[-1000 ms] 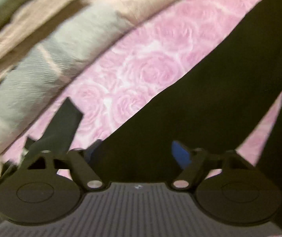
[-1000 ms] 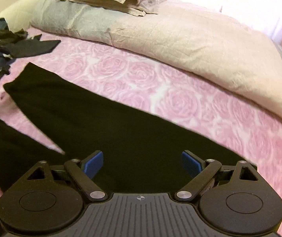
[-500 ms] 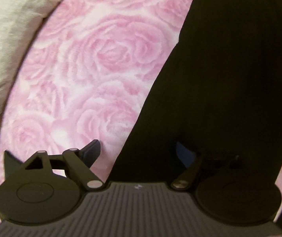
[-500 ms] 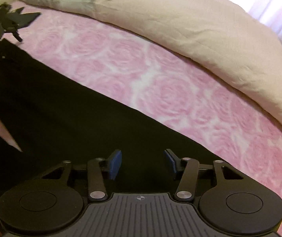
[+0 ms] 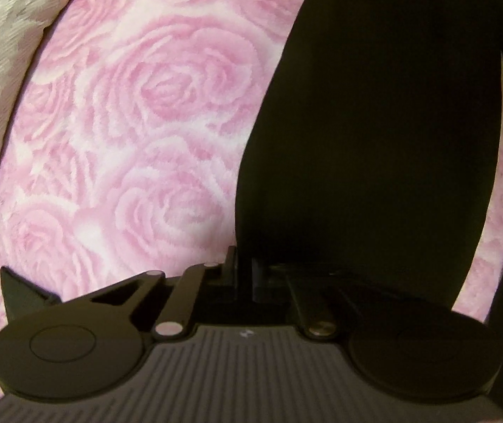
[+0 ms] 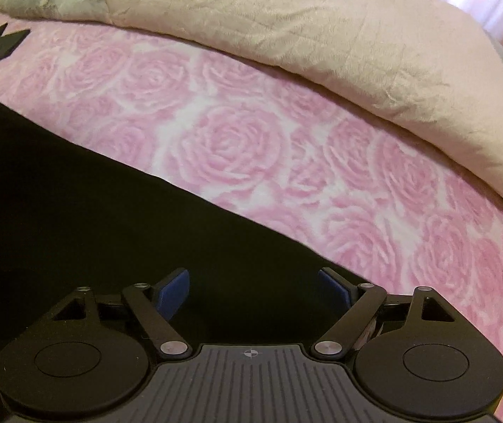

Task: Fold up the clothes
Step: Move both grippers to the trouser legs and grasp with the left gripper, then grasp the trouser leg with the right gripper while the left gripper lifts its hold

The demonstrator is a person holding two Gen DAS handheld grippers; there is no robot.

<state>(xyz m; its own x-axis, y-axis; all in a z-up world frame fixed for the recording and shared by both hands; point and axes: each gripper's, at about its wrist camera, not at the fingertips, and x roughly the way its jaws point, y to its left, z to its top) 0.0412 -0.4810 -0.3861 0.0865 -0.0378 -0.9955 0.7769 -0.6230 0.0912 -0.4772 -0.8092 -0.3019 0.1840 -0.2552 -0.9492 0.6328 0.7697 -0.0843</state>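
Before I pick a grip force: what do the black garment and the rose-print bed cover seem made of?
Black garment: seemingly a thin, matte knit, lying limp and flat; weave not resolvable. Rose-print cover: looks like soft plush fleece, with fuzzy petal edges. Left gripper is closed on the garment's edge.

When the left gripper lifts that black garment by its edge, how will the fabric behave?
Probably floppy: the black garment lies thin and flat on the rose-print bedspread, so it should drape from the left gripper, which is pinched shut at its edge. Likely light. The unheld end may drag, since the right gripper is open.
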